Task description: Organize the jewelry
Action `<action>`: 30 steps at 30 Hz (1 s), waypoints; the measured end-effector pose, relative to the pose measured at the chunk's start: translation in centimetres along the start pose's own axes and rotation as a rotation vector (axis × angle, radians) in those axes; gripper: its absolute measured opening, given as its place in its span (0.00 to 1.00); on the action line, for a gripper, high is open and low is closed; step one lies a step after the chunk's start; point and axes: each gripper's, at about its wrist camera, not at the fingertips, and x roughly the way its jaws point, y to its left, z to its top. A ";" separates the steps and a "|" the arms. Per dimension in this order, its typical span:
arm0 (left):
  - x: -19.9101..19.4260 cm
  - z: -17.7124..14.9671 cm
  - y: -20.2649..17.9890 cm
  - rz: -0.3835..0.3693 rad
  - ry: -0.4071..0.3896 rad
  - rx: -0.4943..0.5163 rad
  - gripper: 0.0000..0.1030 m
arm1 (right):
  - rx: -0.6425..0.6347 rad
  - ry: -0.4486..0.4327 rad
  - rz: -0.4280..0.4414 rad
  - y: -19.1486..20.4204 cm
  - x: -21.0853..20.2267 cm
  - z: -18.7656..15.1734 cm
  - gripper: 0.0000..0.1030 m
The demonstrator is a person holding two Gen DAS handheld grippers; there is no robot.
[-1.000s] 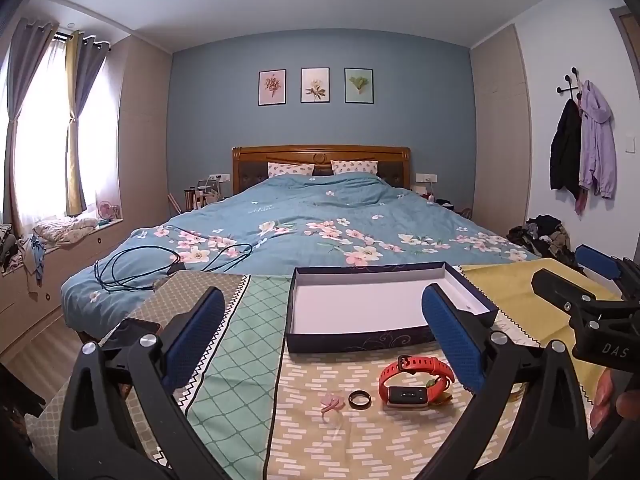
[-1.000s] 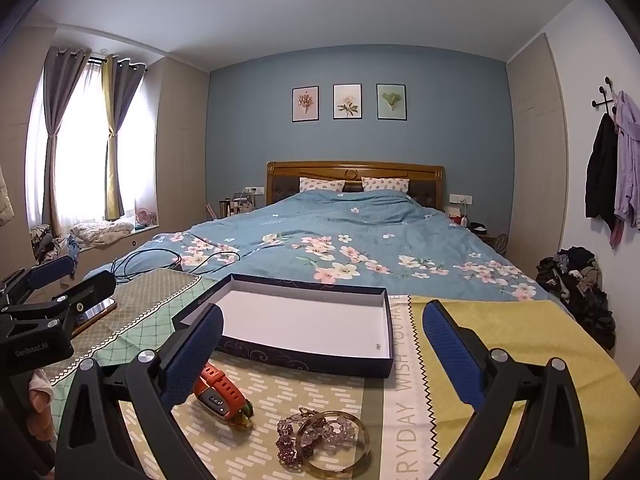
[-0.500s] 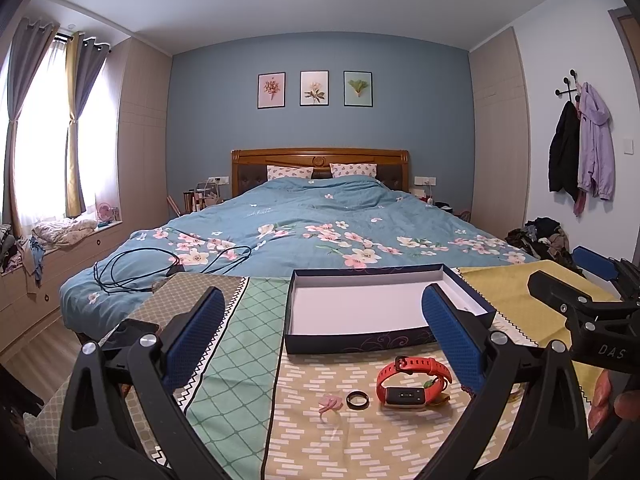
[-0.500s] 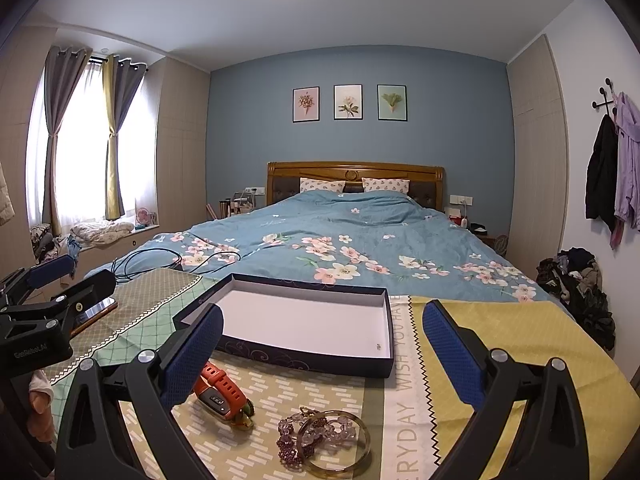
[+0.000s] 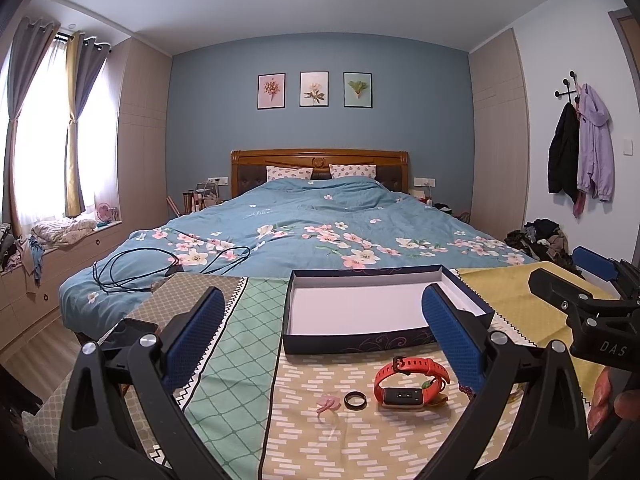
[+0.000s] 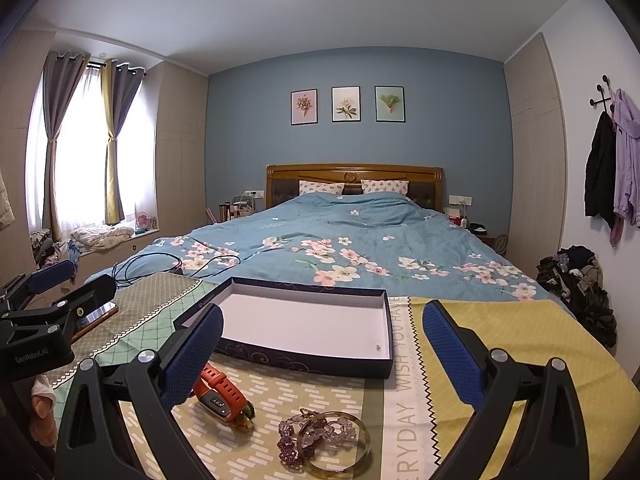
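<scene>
- Left wrist view: left gripper [image 5: 318, 322] raised above the patterned cloth [image 5: 224, 364], fingers spread wide with nothing between them; framed between the blue pads [image 5: 192, 336]: box [image 5: 352, 342], open, white-lined and bare, lying at the far side of the cloth toward the bed [image 5: 320, 224], presumably set there as the destination for the jewelry.
- Same view, near side of the box: red watch band [image 5: 412, 380] curled on its side; black ring [image 5: 355, 400] just beside it to the left; small pink piece [image 5: 328, 402] just left of the ring; all 3 apart from the box and untouched; loosely in a row, probably for picking 1 at a time.
- Right wrist view: right gripper [image 6: 320, 340] likewise aloft, fingers released and wide, gripping nothing; bangle [image 6: 340, 440] on the cloth with purple bead strands [image 6: 292, 444] overlapping its left rim and crossing its ring; whether tangled together, not discernible.
- Same view: watch band partly hidden behind the left pad [image 6: 190, 360]; phone [image 6: 98, 314] at the cloth's left edge, well apart from the jewelry.
- Judged stage: start of the task, no item yet in the box; both grippers poised level and open, apparently in readiness for a descent; ring and pink piece likely awkward to pinch, being small and flat on fabric.
</scene>
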 end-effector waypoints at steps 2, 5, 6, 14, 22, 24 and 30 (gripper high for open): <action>0.0 0.0 0.0 0.000 0.000 0.000 0.94 | 0.000 0.001 -0.001 0.0 0.0 0.0 0.94; 0.0 -0.1 0.1 0.000 -0.001 -0.001 0.94 | 0.002 -0.001 -0.002 0.0 0.0 0.0 0.94; 0.0 -0.1 0.0 -0.001 -0.001 -0.002 0.94 | 0.002 -0.002 -0.002 0.0 0.0 0.0 0.94; -0.2 -0.1 -0.1 0.001 -0.004 -0.001 0.94 | 0.003 -0.003 -0.003 0.0 0.0 0.0 0.94; -0.2 -0.1 0.0 0.000 -0.004 -0.002 0.94 | 0.008 -0.004 -0.001 0.0 -0.1 0.0 0.94; -0.2 -0.1 0.0 0.000 -0.004 -0.002 0.94 | 0.010 -0.003 0.001 0.0 0.0 0.0 0.94; -0.2 -0.1 -0.1 0.000 -0.004 -0.002 0.94 | 0.011 0.000 0.001 0.0 0.0 0.0 0.94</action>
